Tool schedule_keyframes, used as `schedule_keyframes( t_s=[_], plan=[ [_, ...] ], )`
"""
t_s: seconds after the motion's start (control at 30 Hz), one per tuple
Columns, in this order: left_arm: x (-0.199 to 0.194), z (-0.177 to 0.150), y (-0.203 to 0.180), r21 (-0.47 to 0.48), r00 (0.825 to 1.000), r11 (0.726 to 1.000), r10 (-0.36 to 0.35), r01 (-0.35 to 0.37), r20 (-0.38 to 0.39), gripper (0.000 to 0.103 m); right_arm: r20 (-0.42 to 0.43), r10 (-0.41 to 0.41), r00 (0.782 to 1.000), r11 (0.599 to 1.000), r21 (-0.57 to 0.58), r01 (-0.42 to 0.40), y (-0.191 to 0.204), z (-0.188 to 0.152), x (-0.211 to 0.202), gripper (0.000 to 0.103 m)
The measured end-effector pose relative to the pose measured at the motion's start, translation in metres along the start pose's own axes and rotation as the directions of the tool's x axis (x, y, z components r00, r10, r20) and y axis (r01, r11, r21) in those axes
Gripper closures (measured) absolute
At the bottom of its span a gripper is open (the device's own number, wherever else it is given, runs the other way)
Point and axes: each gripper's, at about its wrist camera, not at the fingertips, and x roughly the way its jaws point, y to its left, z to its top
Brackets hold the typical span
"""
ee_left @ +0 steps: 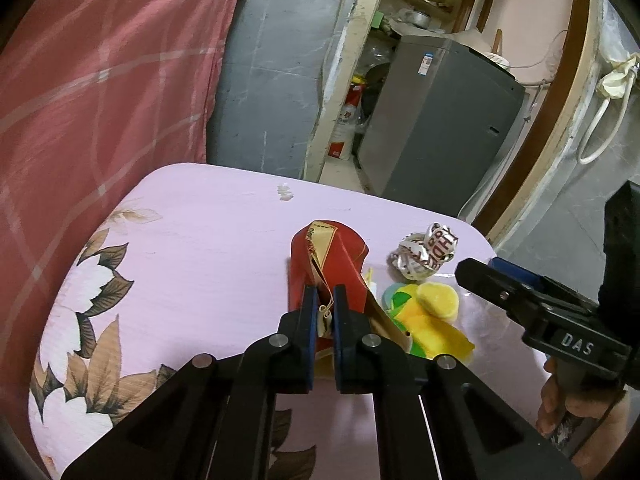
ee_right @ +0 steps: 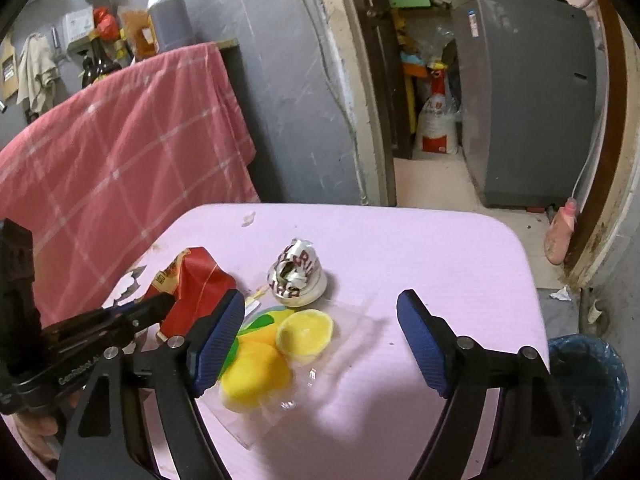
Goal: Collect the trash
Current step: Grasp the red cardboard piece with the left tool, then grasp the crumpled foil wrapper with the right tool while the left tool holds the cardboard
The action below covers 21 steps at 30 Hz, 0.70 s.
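Left gripper (ee_left: 324, 312) clenched on red-and-gold wrapper (ee_left: 328, 256), frame centre, over pink floral tablecloth (ee_left: 192, 256). Right gripper (ee_right: 320, 344) spread wide with nothing between the pads, hovering above yellow-green sponge pack (ee_right: 272, 352); "DAS" legible on its body at right edge of left view. Crumpled ribbon ball (ee_right: 298, 274), partial lettering "HDAY", upper centre of tabletop; blue-lined trash bin (ee_right: 588, 392) lower right.
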Motion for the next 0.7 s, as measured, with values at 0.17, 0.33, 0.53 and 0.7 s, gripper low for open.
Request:
schedule_keyframes(
  t_s=[0.17,0.33,0.53,0.7],
  plan=[
    [-0.003,-0.002,0.007,-0.002,1.0,1.0,0.01,-0.01,-0.002,0.098,-0.039,0.001,0.999,1.0,-0.016,-0.002,0.007,0.006,0.015,0.027],
    [-0.005,-0.002,0.009,-0.003,1.0,1.0,0.006,-0.006,-0.001,0.098,-0.067,-0.009,0.998,0.999,-0.038,0.007,0.013,0.009,0.028,0.041],
    [-0.006,-0.002,0.01,-0.004,1.0,1.0,0.007,-0.007,0.001,0.098,-0.081,0.0,0.997,0.998,-0.057,-0.005,0.018,0.012,0.036,0.05],
    [-0.005,-0.002,0.009,-0.004,1.0,1.0,0.017,-0.017,0.0,0.098,-0.087,0.011,0.996,0.997,-0.074,-0.018,0.023,0.013,0.038,0.063]
  ],
)
